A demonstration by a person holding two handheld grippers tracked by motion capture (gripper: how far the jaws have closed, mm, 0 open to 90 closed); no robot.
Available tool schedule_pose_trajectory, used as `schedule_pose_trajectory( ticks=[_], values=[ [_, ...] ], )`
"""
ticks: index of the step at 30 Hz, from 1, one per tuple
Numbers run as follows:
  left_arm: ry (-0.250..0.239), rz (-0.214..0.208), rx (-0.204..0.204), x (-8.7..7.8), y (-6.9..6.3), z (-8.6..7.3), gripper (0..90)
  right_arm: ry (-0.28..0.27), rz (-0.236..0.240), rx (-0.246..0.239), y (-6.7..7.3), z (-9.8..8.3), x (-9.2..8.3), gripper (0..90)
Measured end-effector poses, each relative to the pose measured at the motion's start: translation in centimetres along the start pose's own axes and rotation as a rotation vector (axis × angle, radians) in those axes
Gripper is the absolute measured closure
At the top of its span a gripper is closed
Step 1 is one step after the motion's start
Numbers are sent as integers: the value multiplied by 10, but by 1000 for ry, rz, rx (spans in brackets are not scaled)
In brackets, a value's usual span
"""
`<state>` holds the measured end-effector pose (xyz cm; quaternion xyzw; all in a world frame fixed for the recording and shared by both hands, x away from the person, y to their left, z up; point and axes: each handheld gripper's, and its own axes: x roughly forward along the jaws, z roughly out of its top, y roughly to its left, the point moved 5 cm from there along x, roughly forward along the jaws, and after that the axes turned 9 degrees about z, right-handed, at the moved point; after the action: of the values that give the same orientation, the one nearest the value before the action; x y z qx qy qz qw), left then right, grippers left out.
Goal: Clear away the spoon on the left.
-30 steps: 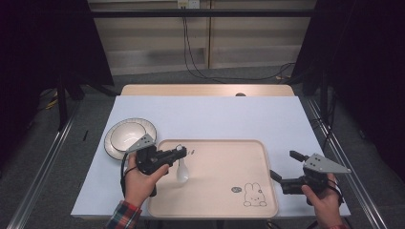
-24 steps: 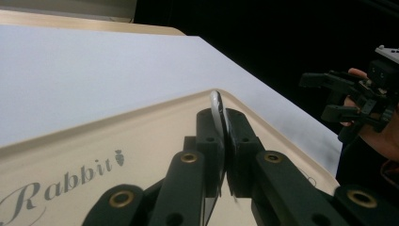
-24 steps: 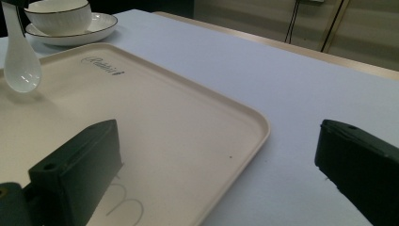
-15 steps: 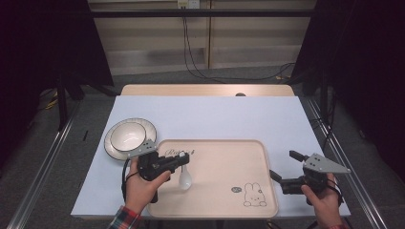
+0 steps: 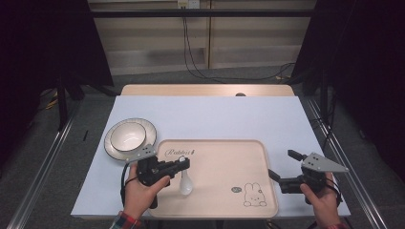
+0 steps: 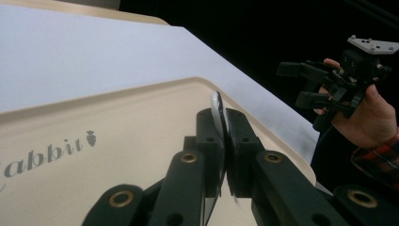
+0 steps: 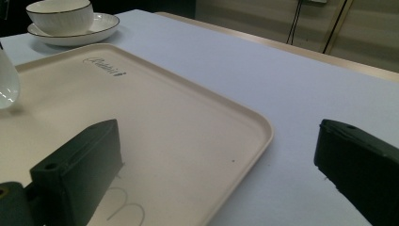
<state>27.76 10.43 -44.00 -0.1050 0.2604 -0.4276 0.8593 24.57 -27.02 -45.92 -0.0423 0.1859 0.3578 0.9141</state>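
My left gripper [image 5: 183, 163] is shut on the handle of a white ceramic spoon [image 5: 186, 185], whose bowl hangs down over the left part of a beige rabbit-print tray [image 5: 224, 160]. In the left gripper view the spoon's handle [image 6: 217, 106] stands on edge between the jaws of the left gripper [image 6: 225, 139]. My right gripper [image 5: 282, 163] is held open just off the tray's right edge with nothing in it. The right gripper view looks across the tray [image 7: 164, 103] between the wide-apart jaws of the right gripper [image 7: 219, 160], with the spoon's bowl [image 7: 7, 80] at the far left.
A white bowl [image 5: 128, 136] sits on a dark-rimmed plate [image 5: 113, 149] left of the tray's far corner; the bowl [image 7: 61, 14] also appears at the top left of the right gripper view. A pale blue mat [image 5: 215, 114] covers the table. The right gripper [image 6: 301, 84] appears beyond the tray.
My left gripper has drawn the spoon a little toward the table's near edge, away from the bowl and plate. The right gripper has stayed where it was.
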Motion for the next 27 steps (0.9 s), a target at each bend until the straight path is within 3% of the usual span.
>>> schedule_pose_trajectory(
  ticks=[17,27],
  values=[
    [45,-30,-34,7,4,-12,854,2,7,-3,0,-1,0,9],
    [36,3,-8,10,15,-13,825,7,13,-1,1,-1,1,9]
  ],
)
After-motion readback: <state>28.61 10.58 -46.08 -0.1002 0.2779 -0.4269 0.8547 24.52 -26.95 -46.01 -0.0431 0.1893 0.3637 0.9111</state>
